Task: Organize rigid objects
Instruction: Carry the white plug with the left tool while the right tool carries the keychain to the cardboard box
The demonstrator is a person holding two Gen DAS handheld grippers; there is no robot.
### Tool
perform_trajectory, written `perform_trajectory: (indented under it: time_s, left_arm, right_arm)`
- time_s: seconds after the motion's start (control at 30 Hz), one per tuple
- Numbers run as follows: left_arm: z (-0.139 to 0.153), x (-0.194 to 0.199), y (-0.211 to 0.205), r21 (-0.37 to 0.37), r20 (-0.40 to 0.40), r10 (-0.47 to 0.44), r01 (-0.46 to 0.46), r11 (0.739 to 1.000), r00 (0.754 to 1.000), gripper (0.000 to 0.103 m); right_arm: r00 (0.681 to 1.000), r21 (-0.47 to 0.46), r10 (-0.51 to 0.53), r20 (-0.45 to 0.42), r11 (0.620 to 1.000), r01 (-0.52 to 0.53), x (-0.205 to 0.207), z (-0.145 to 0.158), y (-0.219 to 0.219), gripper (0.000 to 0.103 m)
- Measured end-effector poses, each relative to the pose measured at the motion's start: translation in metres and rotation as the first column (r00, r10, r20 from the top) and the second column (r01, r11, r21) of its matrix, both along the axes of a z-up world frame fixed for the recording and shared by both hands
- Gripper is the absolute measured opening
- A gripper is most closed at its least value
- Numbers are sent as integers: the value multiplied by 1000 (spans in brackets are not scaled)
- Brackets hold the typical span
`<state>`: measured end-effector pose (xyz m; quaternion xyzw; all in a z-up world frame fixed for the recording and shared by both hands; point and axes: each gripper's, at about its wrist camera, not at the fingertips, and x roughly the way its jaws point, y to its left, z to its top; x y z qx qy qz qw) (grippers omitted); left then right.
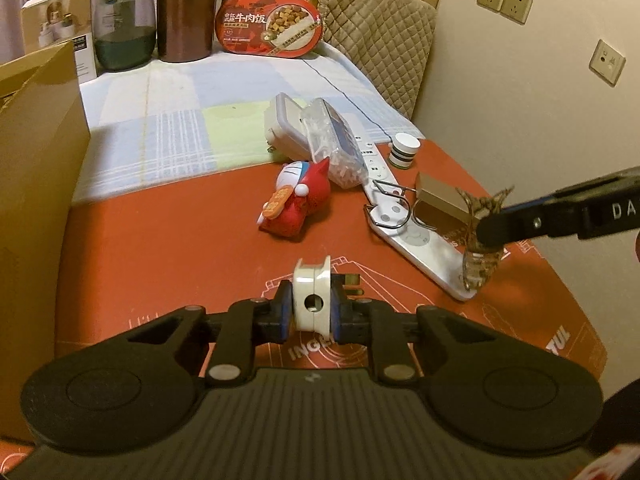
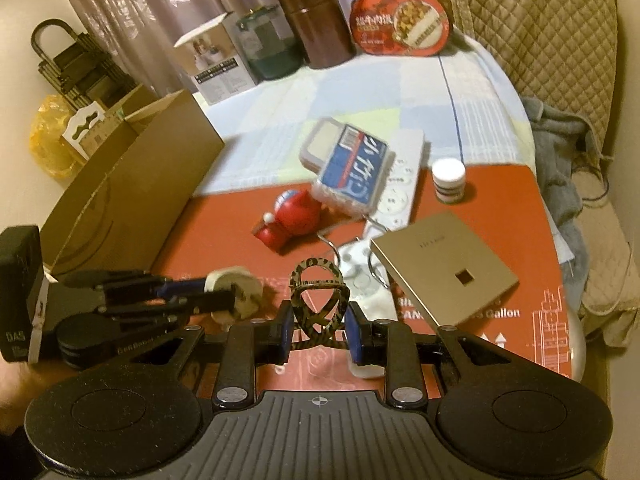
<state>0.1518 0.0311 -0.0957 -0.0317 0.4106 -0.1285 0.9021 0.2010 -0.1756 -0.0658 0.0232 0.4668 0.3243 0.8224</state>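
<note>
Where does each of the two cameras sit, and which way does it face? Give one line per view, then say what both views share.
Left wrist: sits on the left gripper, looks forward and down over the red mat; its jaws clamp a white plug.
Right wrist: sits on the right gripper, faces likewise; its jaws clamp a hair clip; a bare forearm shows at left.
Shared: each shows the other gripper, the red toy, the cardboard box.

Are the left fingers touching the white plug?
Touching. The left wrist view shows both fingers pressed against the sides of the white plug.
</note>
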Motion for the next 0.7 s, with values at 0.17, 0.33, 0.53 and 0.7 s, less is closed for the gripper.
perform_trajectory:
  time_s: [0.17, 0.33, 0.53, 0.7]
  left_arm:
    - [17, -11, 7, -16, 17, 19, -19, 1000, 1000, 15]
    - [54, -22, 21, -28, 74, 58, -56, 998, 996, 15]
    - [109, -36, 60, -30, 148, 132, -129, 991, 980, 15]
    - [144, -54, 113, 3, 191, 212, -217, 976, 958, 15]
  right_arm:
    - [1000, 3, 8, 29, 1000, -8, -6, 15, 9, 24]
    - [997, 18, 27, 74, 999, -29, -13, 39, 24, 24]
    - [985, 56, 76, 153, 995, -85, -23, 79, 61, 24]
    - [965, 88, 160, 209, 979, -182, -32, 106, 122, 24]
